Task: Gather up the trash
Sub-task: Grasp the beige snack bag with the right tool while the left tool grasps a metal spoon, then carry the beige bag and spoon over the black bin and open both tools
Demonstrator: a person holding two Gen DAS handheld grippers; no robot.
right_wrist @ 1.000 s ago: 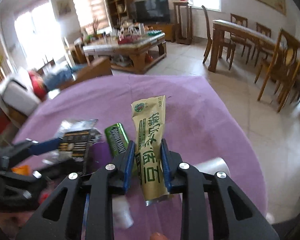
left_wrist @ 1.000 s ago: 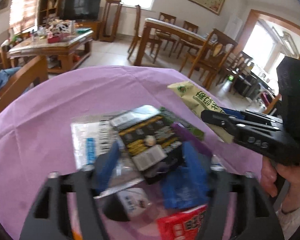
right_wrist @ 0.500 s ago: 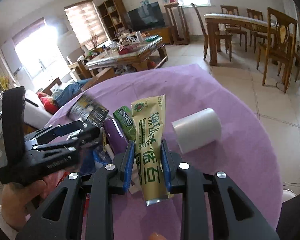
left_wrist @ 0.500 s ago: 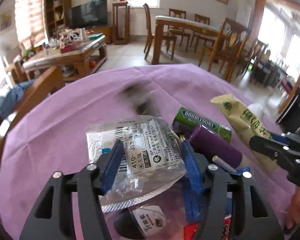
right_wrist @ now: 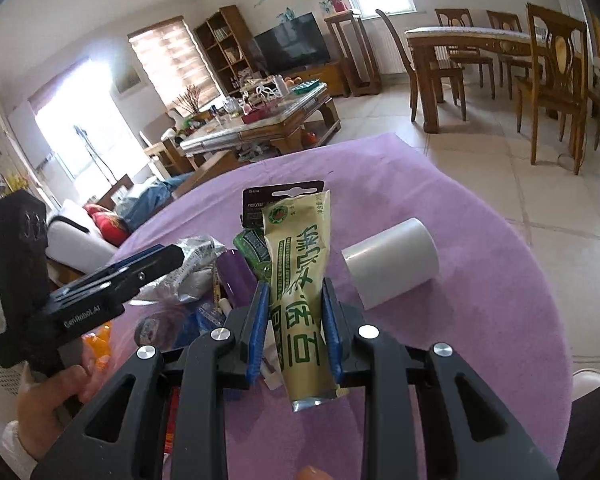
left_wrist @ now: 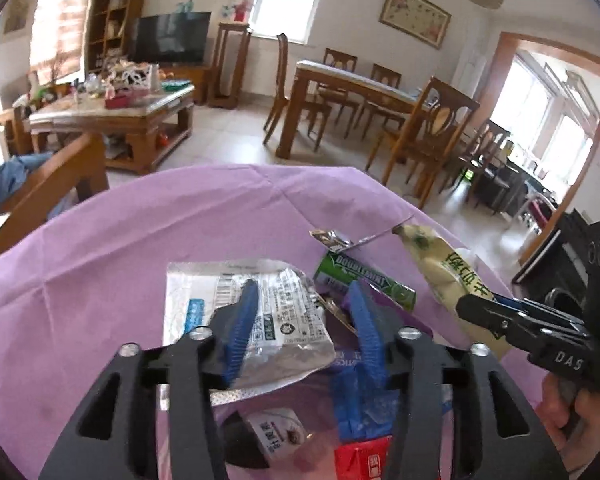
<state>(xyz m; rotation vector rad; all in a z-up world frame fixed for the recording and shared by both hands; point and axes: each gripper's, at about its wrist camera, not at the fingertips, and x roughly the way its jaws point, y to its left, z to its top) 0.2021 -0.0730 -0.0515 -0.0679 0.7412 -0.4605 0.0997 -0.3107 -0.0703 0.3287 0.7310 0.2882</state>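
My right gripper (right_wrist: 293, 322) is clenched on the yellow-green flattened tube (right_wrist: 300, 280), held above the purple tablecloth (right_wrist: 440, 340) beside the trash pile. My left gripper (left_wrist: 302, 320) is closing, jaws around the crinkled silver foil packet (left_wrist: 276, 320) in that pile; whether the pads press it yet I cannot tell. This is the pick-up step. Next I should pinch the foil firmly and lift it clear of the green gum pack (left_wrist: 364, 278).
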